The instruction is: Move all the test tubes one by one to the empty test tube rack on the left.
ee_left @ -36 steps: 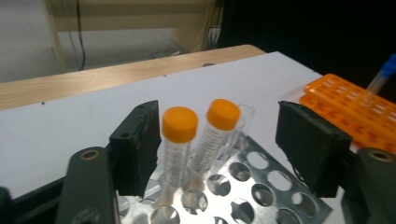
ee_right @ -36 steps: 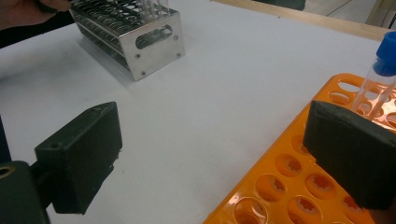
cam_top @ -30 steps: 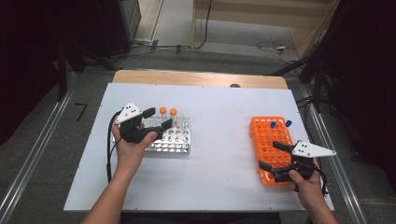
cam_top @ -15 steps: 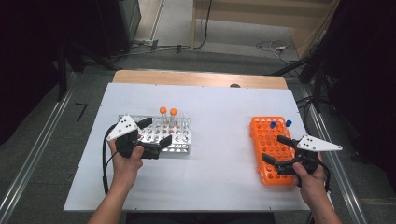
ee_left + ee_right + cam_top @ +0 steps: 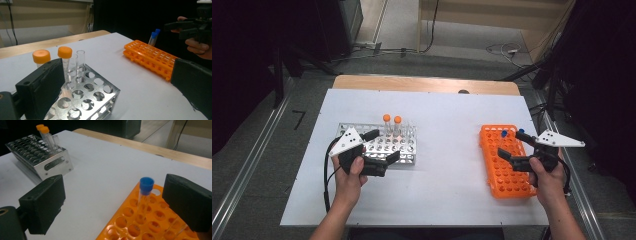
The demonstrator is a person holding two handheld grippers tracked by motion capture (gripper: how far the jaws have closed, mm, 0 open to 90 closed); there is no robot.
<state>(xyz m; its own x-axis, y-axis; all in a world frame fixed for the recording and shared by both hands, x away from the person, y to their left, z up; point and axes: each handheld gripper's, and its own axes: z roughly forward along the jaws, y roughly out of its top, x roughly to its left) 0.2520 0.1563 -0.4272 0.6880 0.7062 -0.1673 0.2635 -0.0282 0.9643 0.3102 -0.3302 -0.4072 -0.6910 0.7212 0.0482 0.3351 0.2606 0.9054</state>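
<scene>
Left tongs: my left gripper [image 5: 381, 145] hangs over the near right end of the metal rack [image 5: 377, 146], jaws wide apart, nothing between them.
Right tongs: my right gripper [image 5: 516, 147] sits over the orange rack [image 5: 506, 172], jaws spread wide, empty too.
Metal rack: left half of the white table [image 5: 447, 130]; two orange-capped tubes [image 5: 391, 120] stand at its far side, with clear uncapped tubes just beside them.
Orange rack: right half of the table, well apart from the metal one; blue-capped tubes [image 5: 504, 134] stand at its far end.
High view adds: both racks and both hands at once, and how far apart they lie.
Left gripper view adds: the clear tubes [image 5: 80, 60] plainly (from above they nearly vanish against the metal), and my other hand [image 5: 197, 46] with its gripper beyond the orange rack [image 5: 150, 57].
Right gripper view adds: one blue-capped tube [image 5: 145, 195] upright between my spread jaws, touching neither; the metal rack [image 5: 40, 155] far off at upper left.
Hard to tell: how many clear tubes there are; whether more stand behind the capped ones.
Cut off: the orange rack's near end in the right gripper view; the metal rack's left part, behind my jaw, in the left gripper view.
</scene>
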